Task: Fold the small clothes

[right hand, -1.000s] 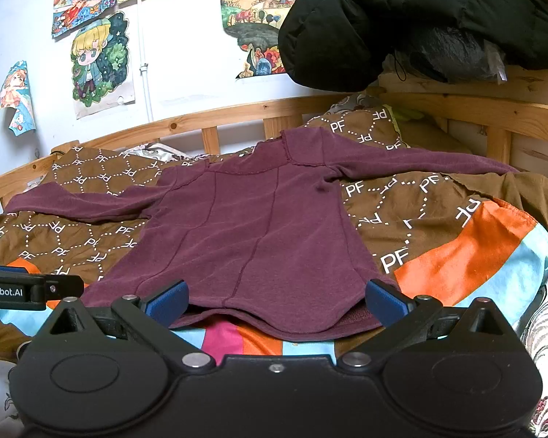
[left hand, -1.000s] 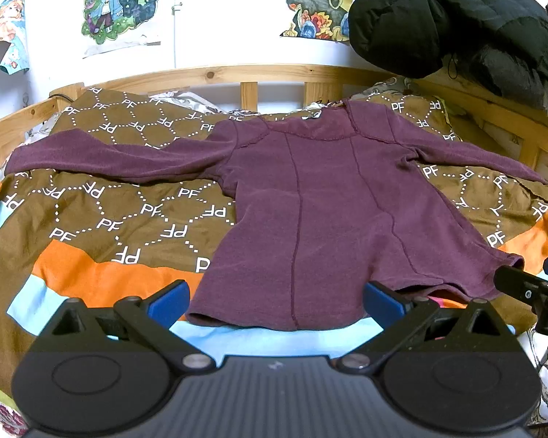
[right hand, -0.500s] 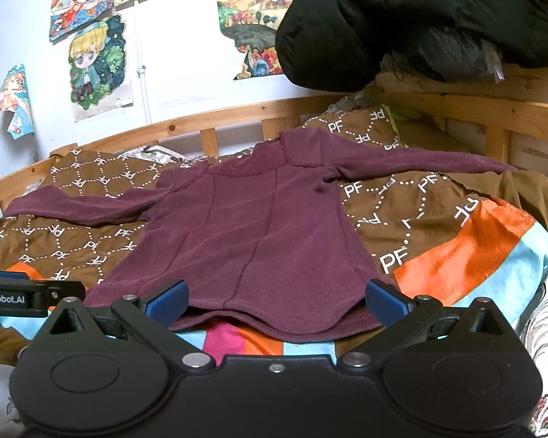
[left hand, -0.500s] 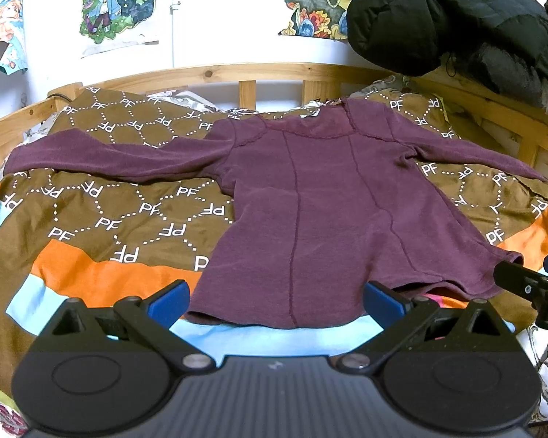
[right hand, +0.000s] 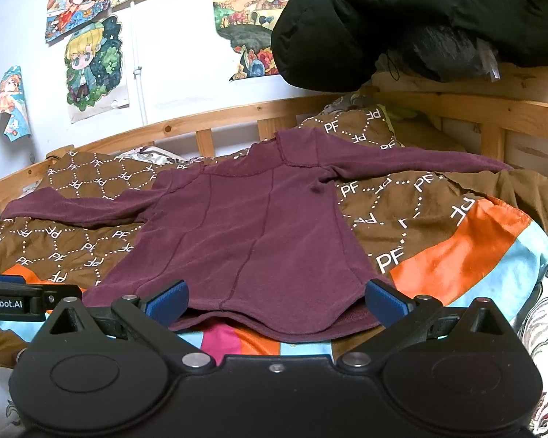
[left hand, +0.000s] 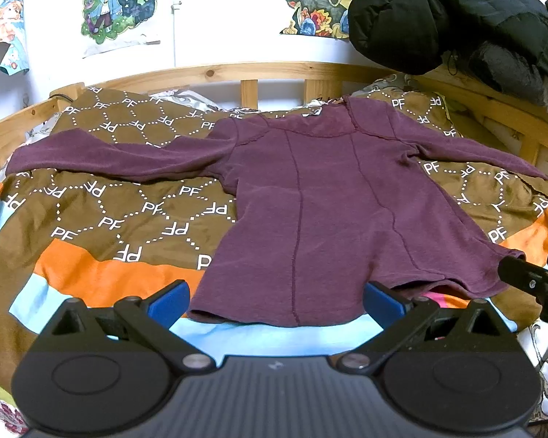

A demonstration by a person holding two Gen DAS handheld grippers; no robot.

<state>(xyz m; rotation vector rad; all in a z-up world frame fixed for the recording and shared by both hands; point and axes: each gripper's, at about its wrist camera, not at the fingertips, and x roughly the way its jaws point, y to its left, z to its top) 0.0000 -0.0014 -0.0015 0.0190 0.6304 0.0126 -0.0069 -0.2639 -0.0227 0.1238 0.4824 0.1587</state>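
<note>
A small maroon long-sleeved top lies spread flat on the bed, collar towards the headboard, both sleeves stretched out to the sides. It also shows in the right wrist view. My left gripper is open and empty, its blue pads either side of the left half of the hem, just short of it. My right gripper is open and empty at the right half of the hem. Each gripper's fingers show at the edge of the other's view.
The top lies on a brown, orange and light-blue blanket printed with "PF". A wooden bed rail runs behind. A black padded jacket is piled on the right rail. Posters hang on the white wall.
Both grippers have edged slightly towards the hem. Nothing was taken hold of and the top has not moved.
</note>
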